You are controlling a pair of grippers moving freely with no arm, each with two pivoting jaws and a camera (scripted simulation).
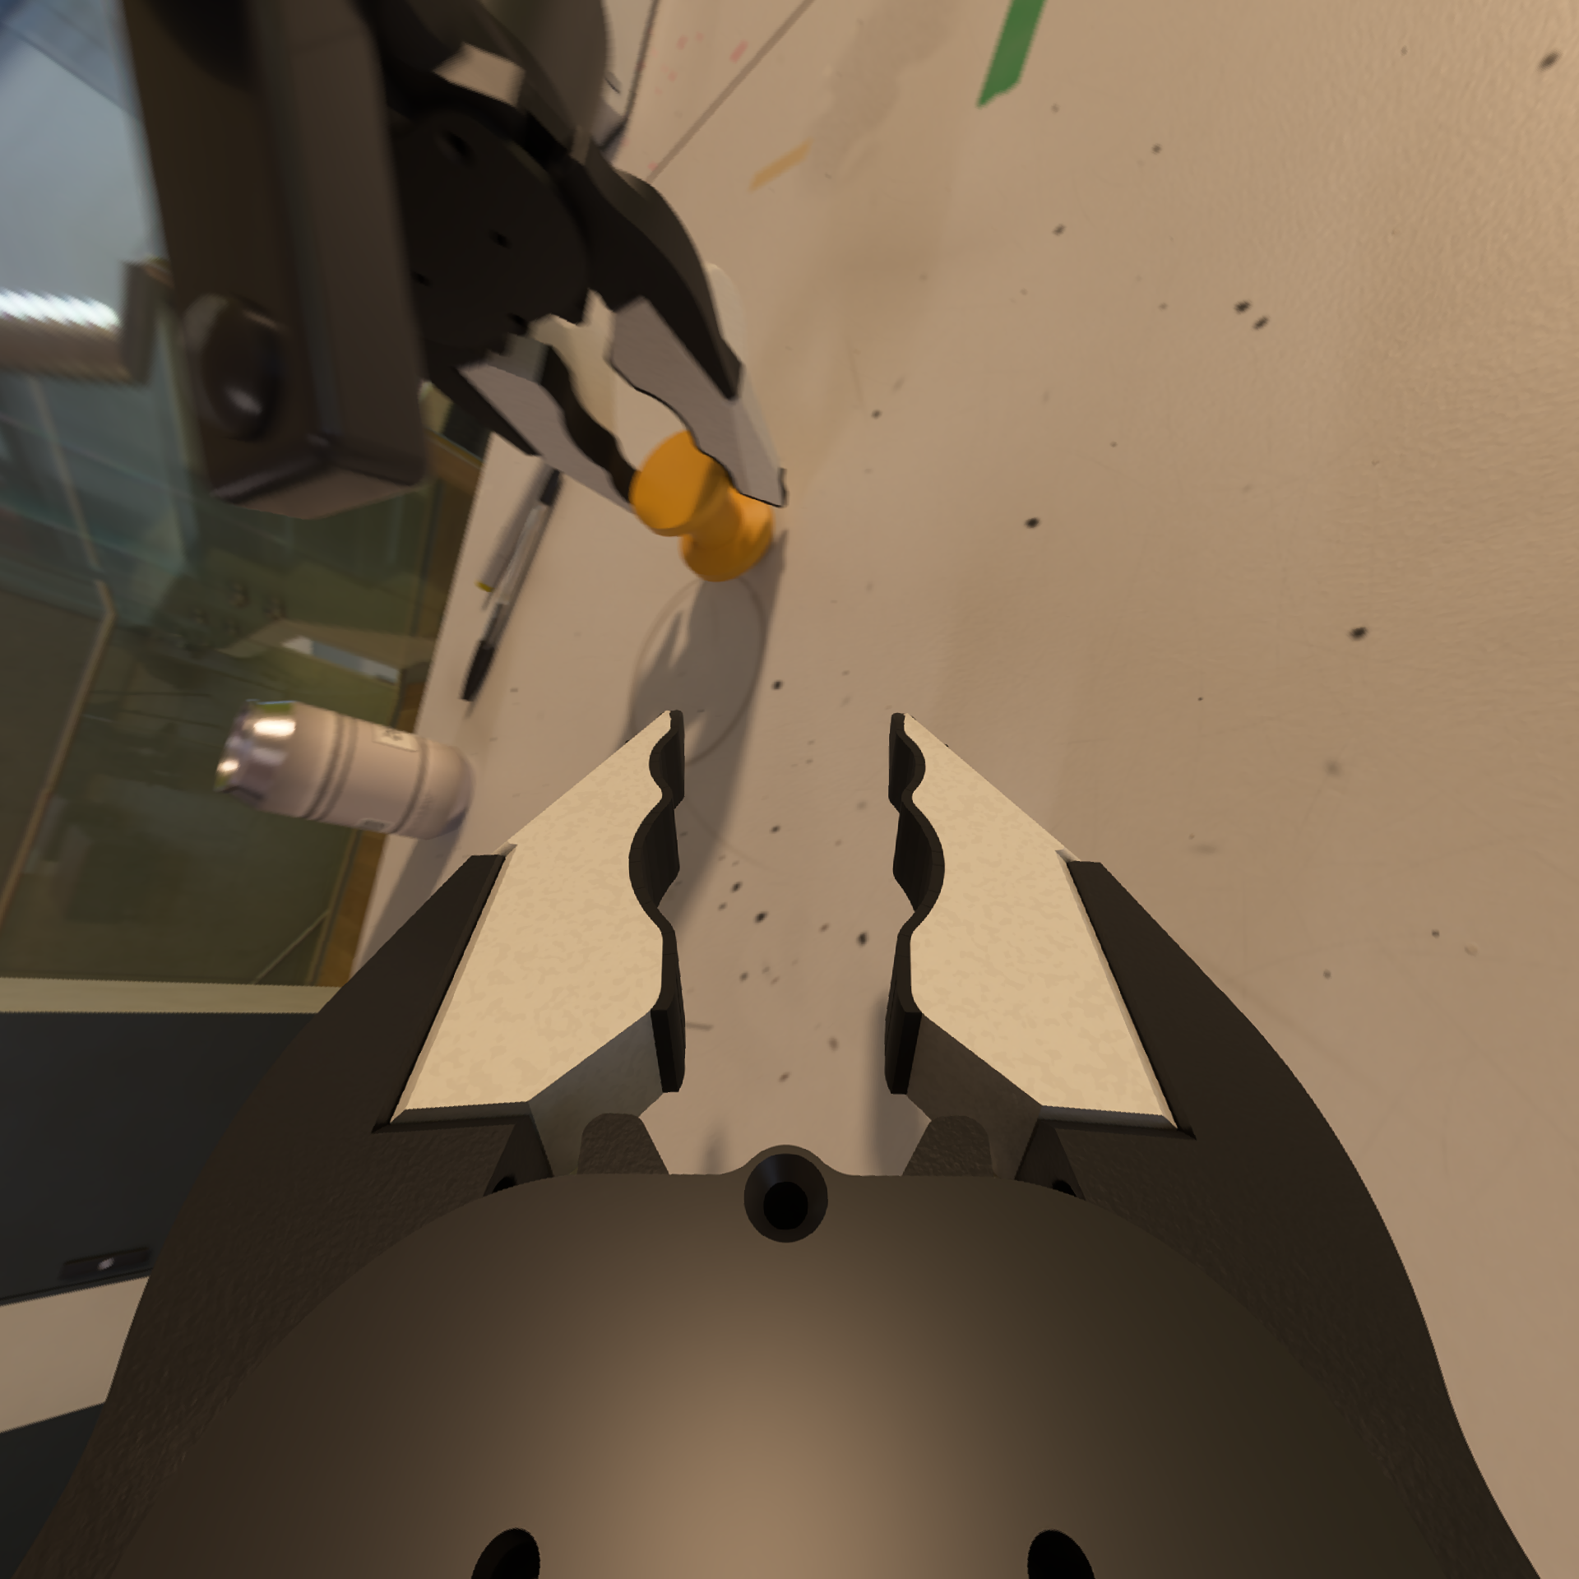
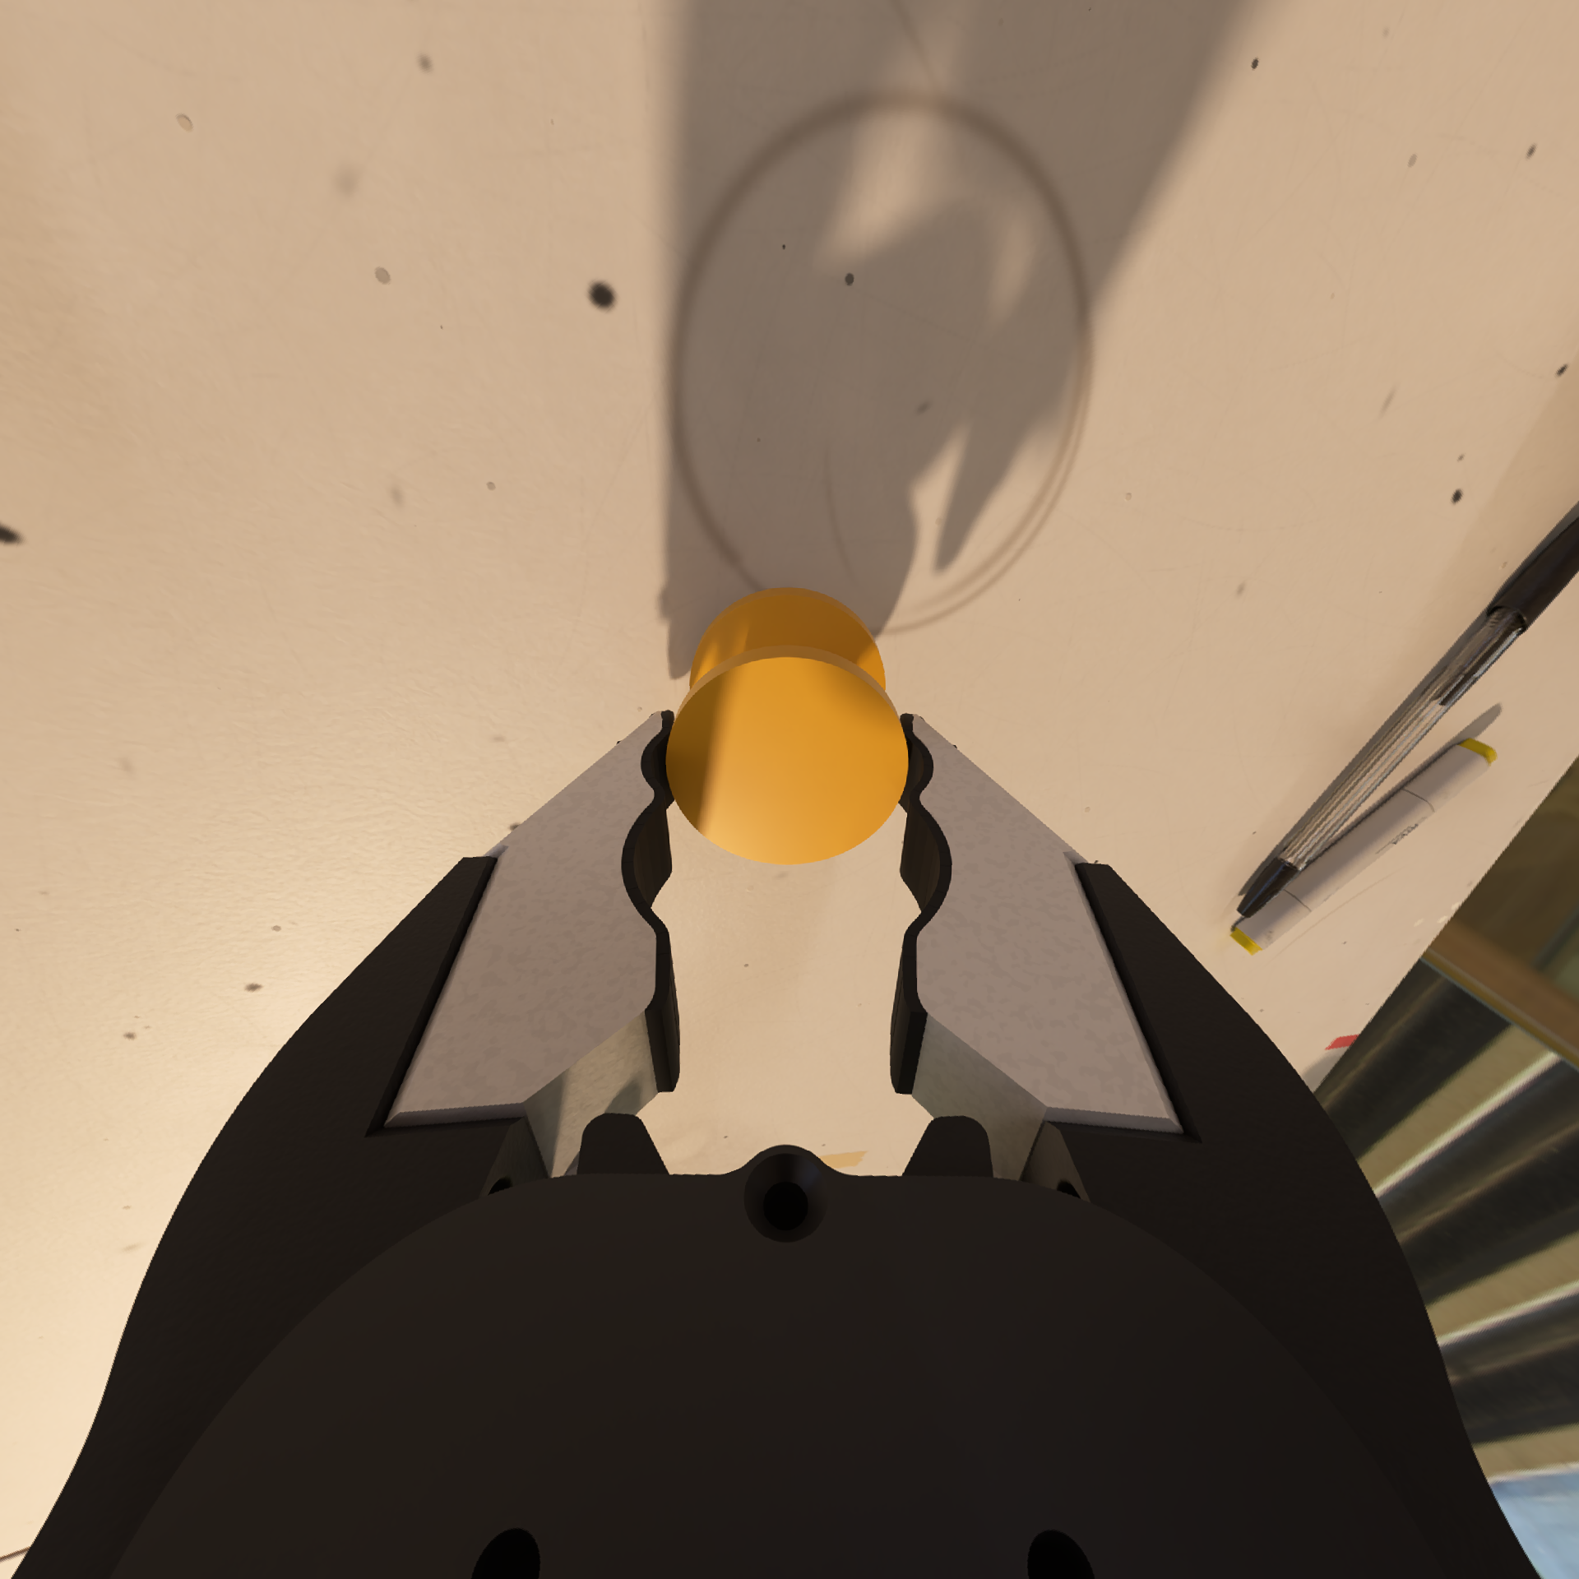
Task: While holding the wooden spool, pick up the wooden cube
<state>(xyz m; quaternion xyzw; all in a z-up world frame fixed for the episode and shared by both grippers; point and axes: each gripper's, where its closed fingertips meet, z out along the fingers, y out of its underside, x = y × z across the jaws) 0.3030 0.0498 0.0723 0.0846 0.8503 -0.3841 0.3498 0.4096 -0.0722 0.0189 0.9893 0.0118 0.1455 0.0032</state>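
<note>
Left wrist view: I look forward along my left gripper [image 1: 786, 726] and down at the speckled table [image 1: 1196, 769], from a little way above it.
Right wrist view: I look along my right gripper [image 2: 786, 726] — steeper, close over the table [image 2: 299, 598].
Shared ground: the wooden spool [image 1: 705, 508] [image 2: 786, 760], a faint ring mark [image 1: 701, 658] [image 2: 880, 359] and two pens [image 1: 508, 572] [image 2: 1384, 812] show in both.
Cross-sighting: my left view catches the right gripper [image 1: 709, 478] at upper left — farther off.

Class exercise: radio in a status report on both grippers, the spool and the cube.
Right gripper shut on wooden spool, above table. Left gripper open, empty. Wooden cube not in view. Pens off to the side, nothing blocking.
</note>
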